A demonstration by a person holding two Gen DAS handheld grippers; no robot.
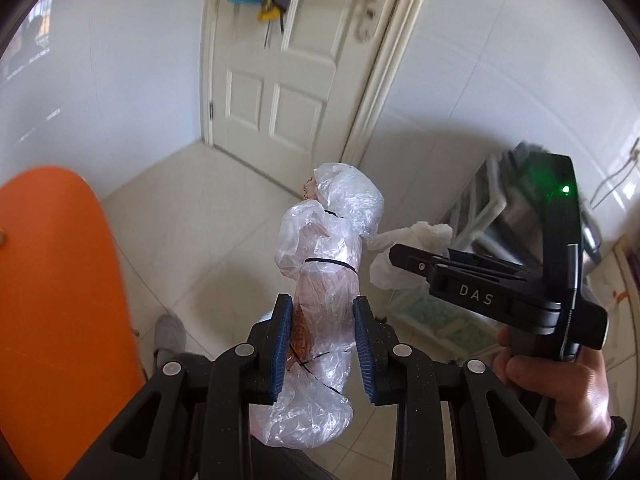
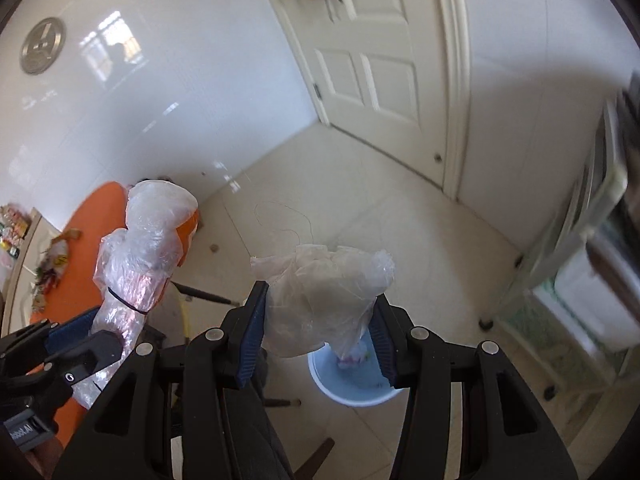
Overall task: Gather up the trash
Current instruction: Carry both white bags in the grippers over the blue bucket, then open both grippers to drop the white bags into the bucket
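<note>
Two tools grip trash: left tool (image 1: 324, 320) pinches a banded plastic bundle (image 1: 328, 240); right tool (image 2: 320, 320) clamps a crumpled bag (image 2: 320, 292).

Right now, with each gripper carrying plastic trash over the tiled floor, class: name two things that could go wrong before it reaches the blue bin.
1. The long plastic bundle sticks far beyond the left gripper; it could sag or slip out.
2. The crumpled bag in the right gripper hides part of the blue bin below, so a drop may miss.

White door (image 1: 296, 60), tiled floor (image 2: 400, 232) (glossy walls)
</note>
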